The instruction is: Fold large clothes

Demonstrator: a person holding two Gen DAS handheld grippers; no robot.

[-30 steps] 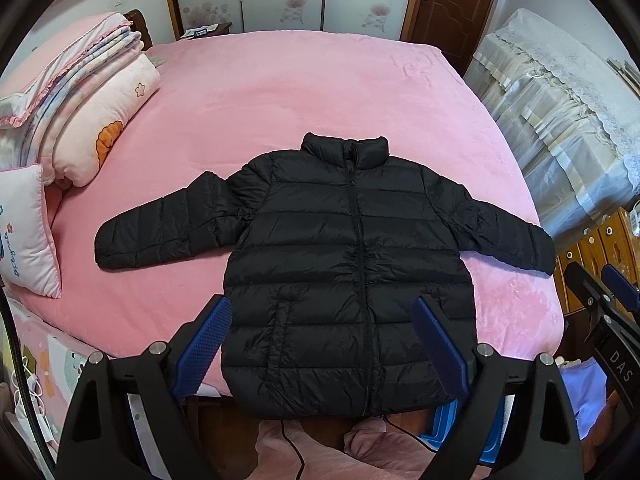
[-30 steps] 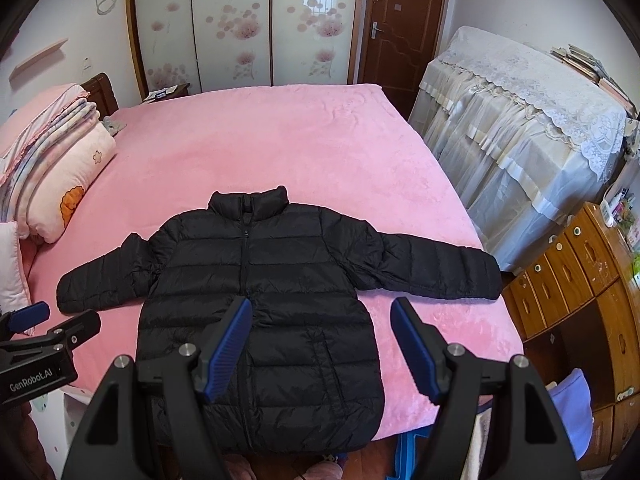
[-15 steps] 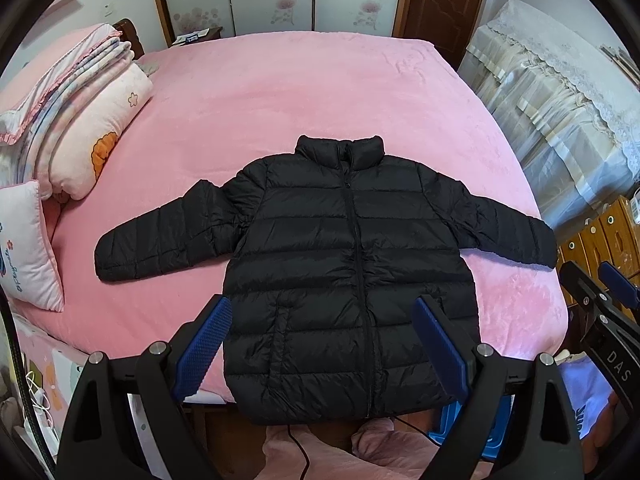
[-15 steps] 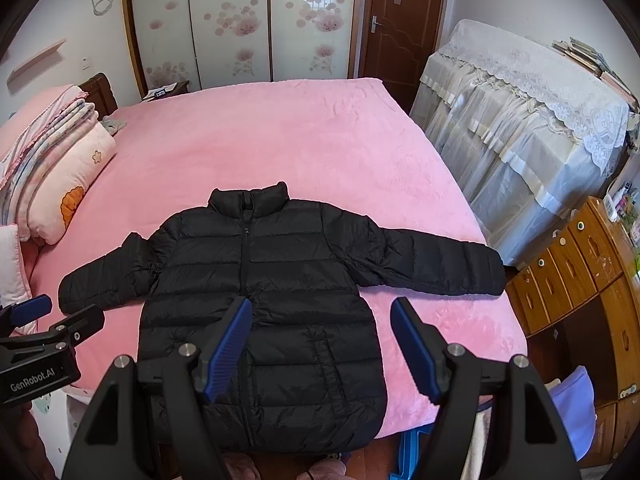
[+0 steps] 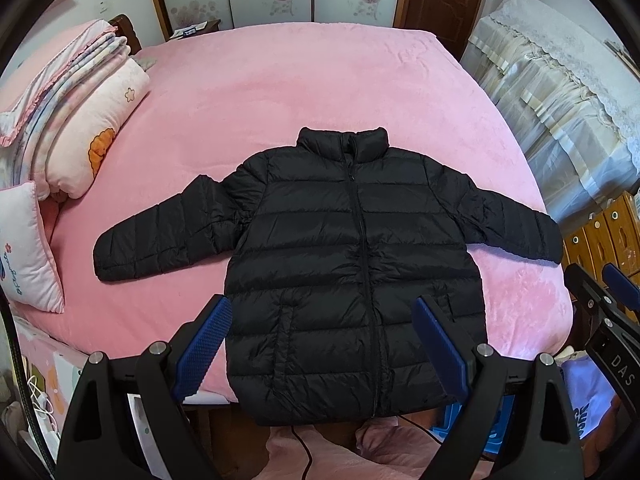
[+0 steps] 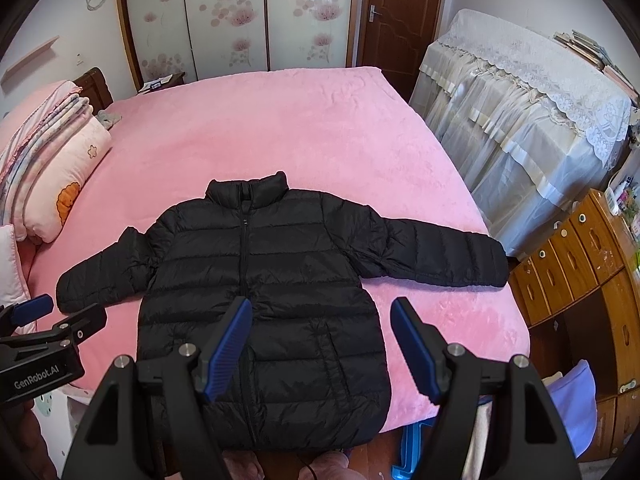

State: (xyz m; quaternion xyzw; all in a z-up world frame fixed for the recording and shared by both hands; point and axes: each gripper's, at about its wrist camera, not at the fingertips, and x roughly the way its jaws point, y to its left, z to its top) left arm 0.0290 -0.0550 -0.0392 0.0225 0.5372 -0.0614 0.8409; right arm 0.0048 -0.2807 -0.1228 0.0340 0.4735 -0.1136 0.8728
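A black puffer jacket [image 5: 344,264] lies flat, zipped, front up, on the pink bed [image 5: 304,88], both sleeves spread out, hem hanging over the near edge. It also shows in the right wrist view [image 6: 280,280]. My left gripper [image 5: 320,340] is open and empty, held above the jacket's hem. My right gripper [image 6: 322,344] is open and empty, above the jacket's lower right side. The right gripper shows at the right edge of the left wrist view [image 5: 600,300]; the left gripper shows at the left edge of the right wrist view [image 6: 40,336].
Folded quilts and pillows [image 5: 80,120] are stacked at the bed's left. A lace-covered piece of furniture [image 6: 520,112] and a wooden drawer cabinet [image 6: 580,272] stand on the right. Wardrobe doors [image 6: 240,20] and a brown door [image 6: 396,12] are behind the bed.
Both grippers have risen and pulled back slightly, so the jacket sits a little lower and farther in both views. The jacket has not moved.
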